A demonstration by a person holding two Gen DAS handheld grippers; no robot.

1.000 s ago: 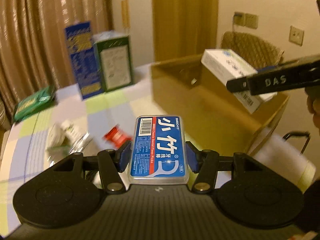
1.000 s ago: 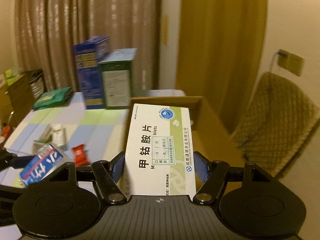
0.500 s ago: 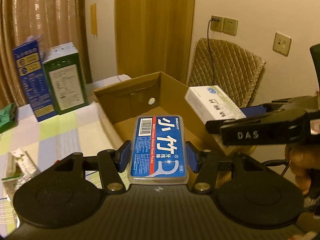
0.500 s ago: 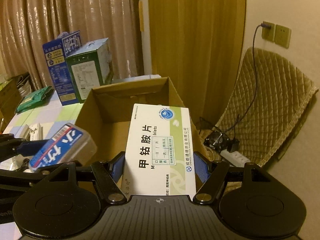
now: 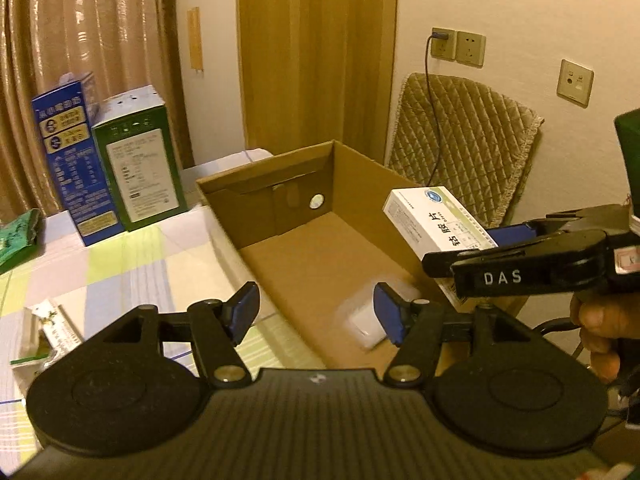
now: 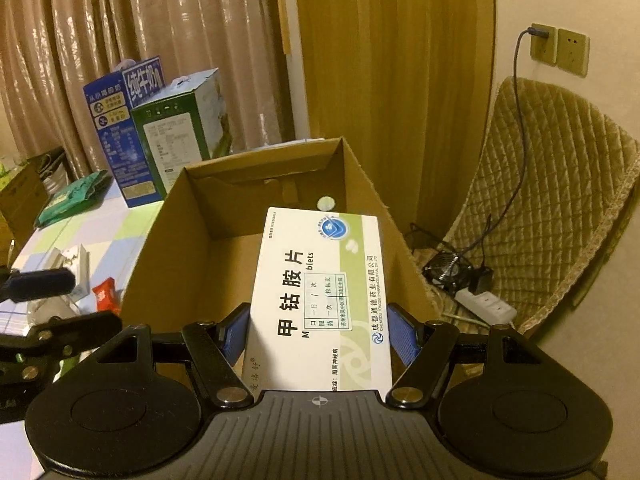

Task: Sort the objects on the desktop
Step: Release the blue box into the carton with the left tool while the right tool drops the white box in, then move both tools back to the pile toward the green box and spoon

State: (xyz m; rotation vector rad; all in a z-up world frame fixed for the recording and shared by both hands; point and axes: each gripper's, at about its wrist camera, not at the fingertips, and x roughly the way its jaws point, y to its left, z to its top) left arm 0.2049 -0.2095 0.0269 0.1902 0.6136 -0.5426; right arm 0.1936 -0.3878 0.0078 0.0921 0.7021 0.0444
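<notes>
A: Dropping things into the cardboard box point(image 5: 224, 196), is that the step now?

B: I think so. The left claw point(image 5: 316, 312) has just been opening. Its blue pads stand apart with nothing between them. A blurry pale thing point(image 5: 372, 316) shows below it, inside the box by the near end. I guess that is the small case it let go, but it is too smeared to be sure.

A: And the right claw point(image 6: 318, 336)?

B: It is clamped on the white pill box point(image 6: 320, 292), one pad on each long side. The pill box hangs over the open box, close to its right wall.

A: So what comes next?

B: My guess: the right claw needs to spread its pads so the pill box falls in. It should be well inside the wall first, or the pill box could catch the edge and tip out to the floor.

A: What else is in the box?

B: Only brown floor that I can see, and a round hole in the far wall.

A: Is the desk point(image 5: 132, 264) done?

B: No. A red wrapper point(image 6: 106, 294) and a small white packet point(image 5: 48, 324) lie near the box's left side. A green bag point(image 6: 72, 198) lies at the desk's left edge. A blue carton point(image 5: 68, 156) and a green carton point(image 5: 138, 168) stand side by side at the far edge.
</notes>
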